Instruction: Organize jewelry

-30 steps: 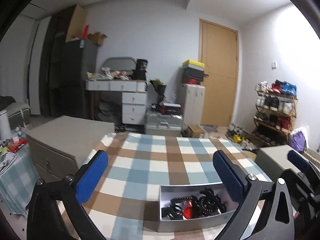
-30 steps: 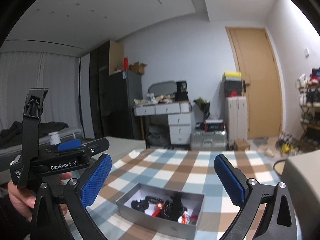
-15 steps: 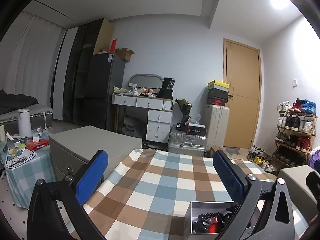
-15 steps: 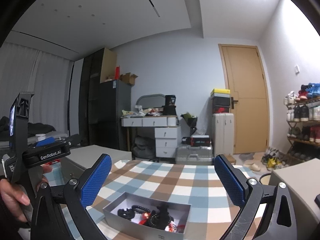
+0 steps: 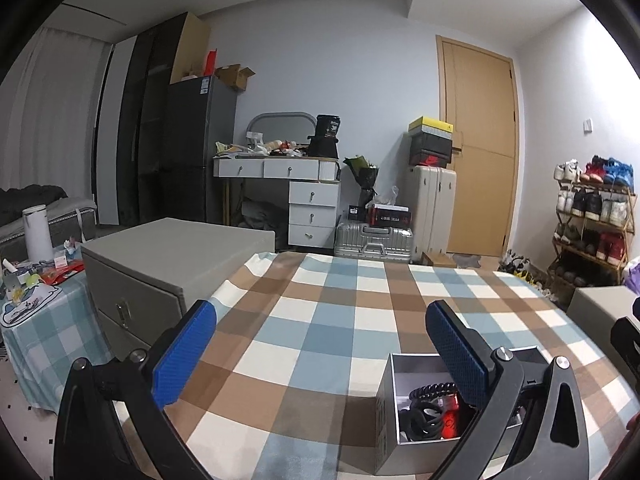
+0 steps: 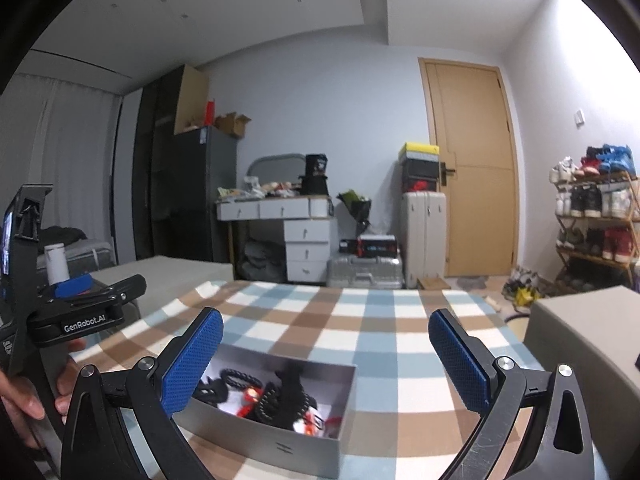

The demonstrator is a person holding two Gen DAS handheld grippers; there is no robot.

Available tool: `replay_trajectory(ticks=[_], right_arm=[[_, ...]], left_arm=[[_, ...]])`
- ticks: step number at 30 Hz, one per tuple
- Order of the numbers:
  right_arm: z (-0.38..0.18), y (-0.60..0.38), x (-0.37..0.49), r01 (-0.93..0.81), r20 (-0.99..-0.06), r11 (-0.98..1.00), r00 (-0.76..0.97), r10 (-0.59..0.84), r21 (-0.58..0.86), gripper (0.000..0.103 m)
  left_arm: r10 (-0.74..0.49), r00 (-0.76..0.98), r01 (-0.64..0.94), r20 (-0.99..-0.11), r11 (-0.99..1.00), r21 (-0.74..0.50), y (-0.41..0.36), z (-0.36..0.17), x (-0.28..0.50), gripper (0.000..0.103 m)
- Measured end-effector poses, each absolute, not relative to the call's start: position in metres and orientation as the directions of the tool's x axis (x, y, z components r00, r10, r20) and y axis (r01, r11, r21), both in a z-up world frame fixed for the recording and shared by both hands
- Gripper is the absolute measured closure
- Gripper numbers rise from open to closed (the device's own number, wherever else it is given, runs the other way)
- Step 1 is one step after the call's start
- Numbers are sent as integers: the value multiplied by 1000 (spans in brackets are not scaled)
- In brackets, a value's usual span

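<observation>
Both the left gripper [image 5: 320,354] and right gripper [image 6: 326,354] hover spread wide and empty, probably poised for a pick, above the checked tablecloth [image 6: 376,320], where the grey box [image 6: 280,436] just below holds tangled black-and-red jewelry [image 6: 276,398], seemingly bracelets.

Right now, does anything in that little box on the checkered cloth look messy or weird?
Yes. Inside the grey box the black bead bracelets and red bits lie heaped in one tangle, not sorted. Nothing has spilled onto the checkered cloth, and the box sits flat. Both grippers are open and empty.
</observation>
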State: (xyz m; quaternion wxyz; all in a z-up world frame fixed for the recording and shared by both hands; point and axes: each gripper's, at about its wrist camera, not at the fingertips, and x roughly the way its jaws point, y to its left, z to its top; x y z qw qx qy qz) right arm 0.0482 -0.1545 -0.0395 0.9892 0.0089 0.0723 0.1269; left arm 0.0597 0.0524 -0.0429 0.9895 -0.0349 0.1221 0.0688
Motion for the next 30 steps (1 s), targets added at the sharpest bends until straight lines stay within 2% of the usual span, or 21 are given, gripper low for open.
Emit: replay_trajectory(ticks=[4, 10, 14, 18, 30], right_arm=[[-49, -157, 54, -242, -162, 970, 956, 244, 35, 0], [-54, -157, 69, -225, -247, 973, 941, 230, 49, 0], [-58, -155, 79, -204, -308, 978, 928, 207, 42, 0], [-57, -151, 71, -217, -285, 976, 935, 211, 11, 0], [-57, -151, 73, -225, -298, 974, 929, 218, 14, 0]], left_arm=[[112, 958, -125, -264, 992, -35, 47, -49, 62, 1], [78, 948, -90, -309, 996, -26, 38, -55, 65, 1], [65, 950, -66, -304, 998, 6, 29, -53, 60, 1], [55, 948, -54, -314, 998, 11, 27, -52, 61, 1], [49, 947, -48, -317, 999, 10, 28, -48, 60, 1]])
